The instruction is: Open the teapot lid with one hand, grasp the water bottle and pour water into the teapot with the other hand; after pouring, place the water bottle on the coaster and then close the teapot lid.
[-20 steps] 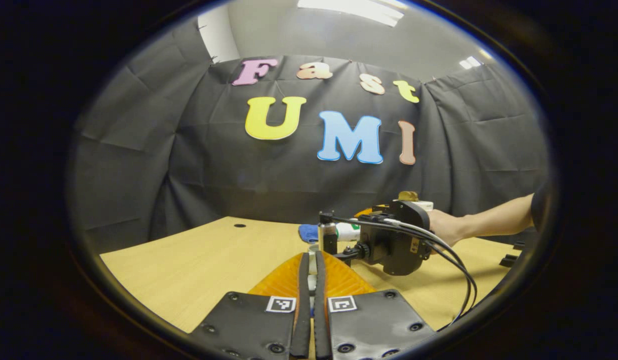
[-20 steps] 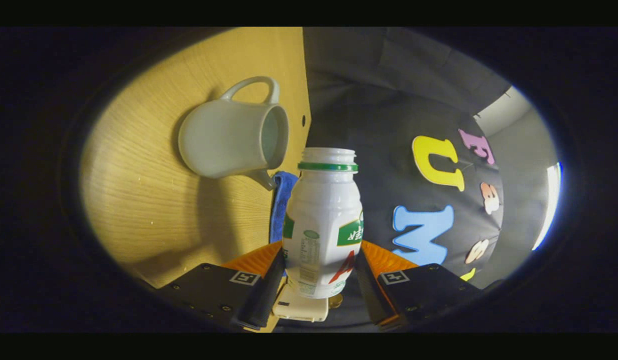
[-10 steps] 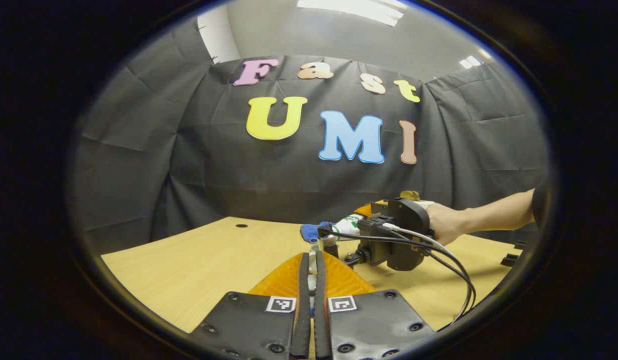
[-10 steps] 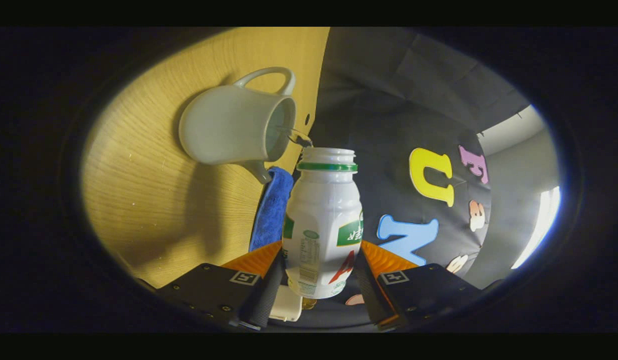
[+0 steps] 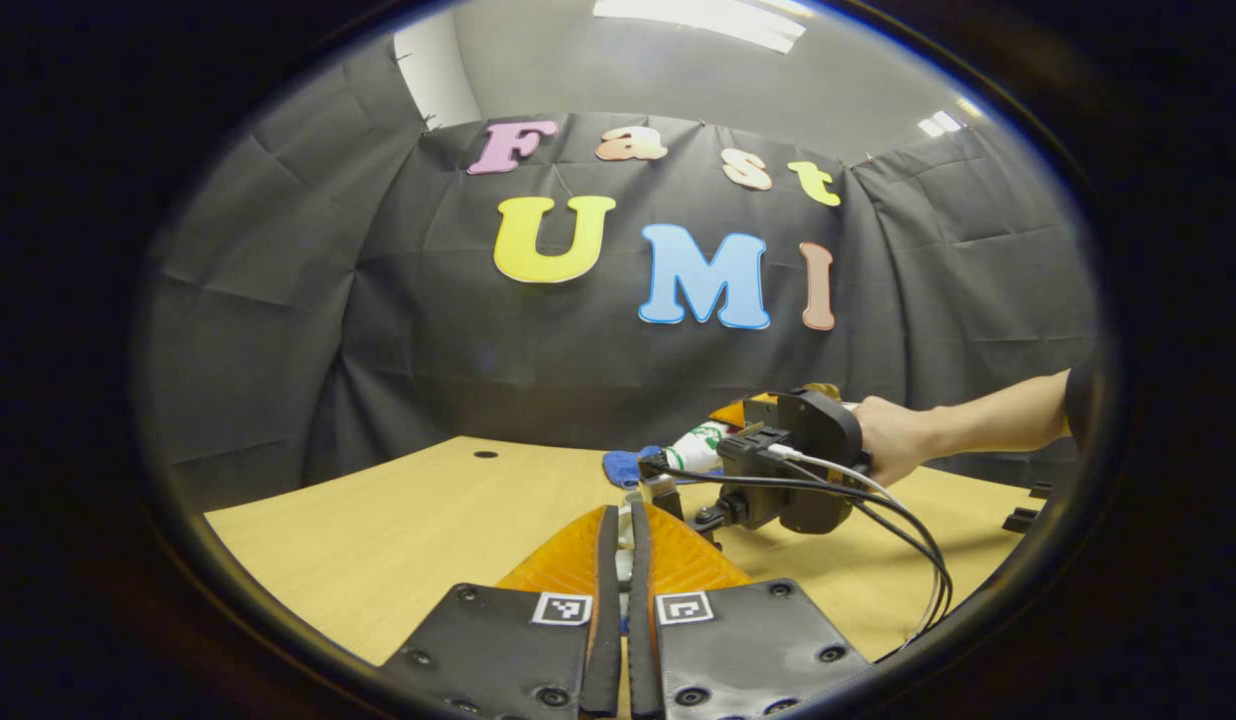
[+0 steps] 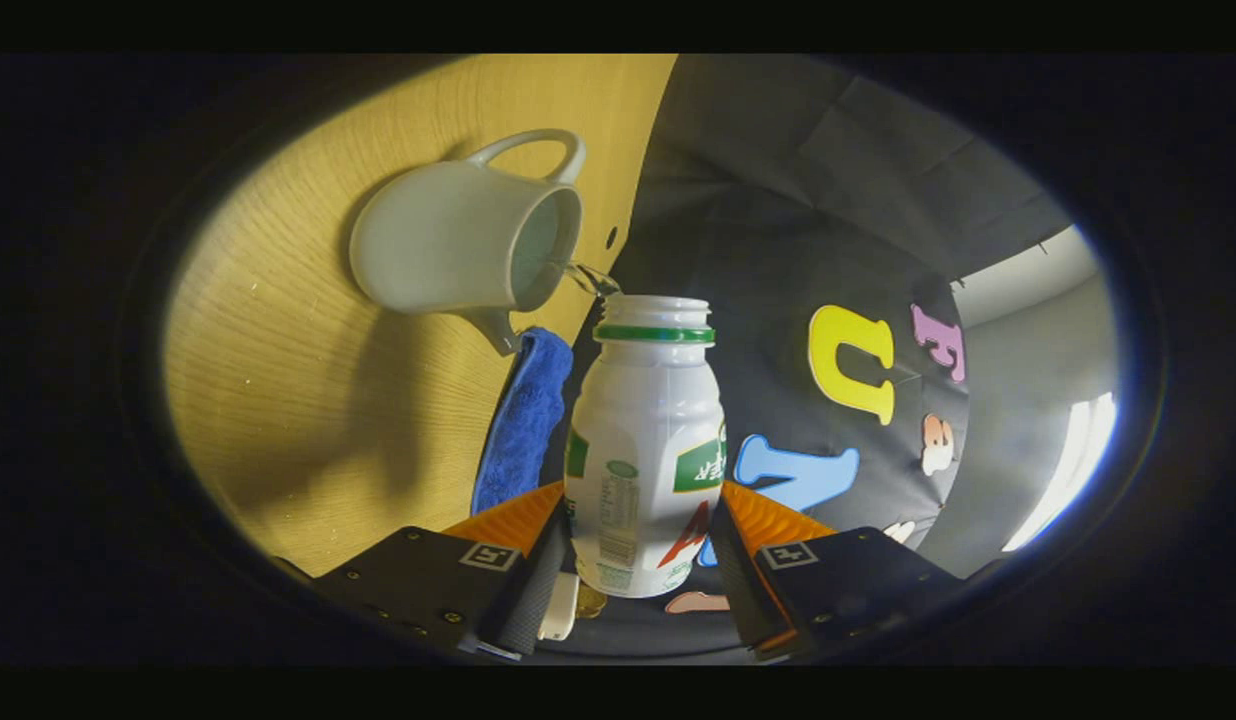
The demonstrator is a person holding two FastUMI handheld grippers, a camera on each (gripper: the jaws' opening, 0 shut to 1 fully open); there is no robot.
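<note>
In the right gripper view, my right gripper (image 6: pixel 640 500) is shut on a white water bottle (image 6: pixel 646 450) with a green neck ring and no cap. The bottle is tipped over, and a thin stream of water (image 6: pixel 583 278) runs from its mouth into the open top of the white teapot (image 6: pixel 448 250). A blue coaster (image 6: pixel 523 420) lies beside the teapot. In the left gripper view, my left gripper (image 5: pixel 623 512) is shut with a pale sliver of the teapot lid (image 5: pixel 625 535) between its fingers. Beyond it the tilted bottle (image 5: pixel 696 446) shows, near the blue coaster (image 5: pixel 623 465).
The wooden table (image 5: pixel 398 530) stretches left, with a small hole (image 5: pixel 485 454) near its back edge. A person's hand (image 5: pixel 893 450) holds the right gripper, and its cables (image 5: pixel 908 540) loop down toward the table's right side. The black cloth wall stands close behind.
The right gripper has tipped the bottle further and brought its mouth closer to the teapot, and water now streams into it. The left gripper has stayed put.
</note>
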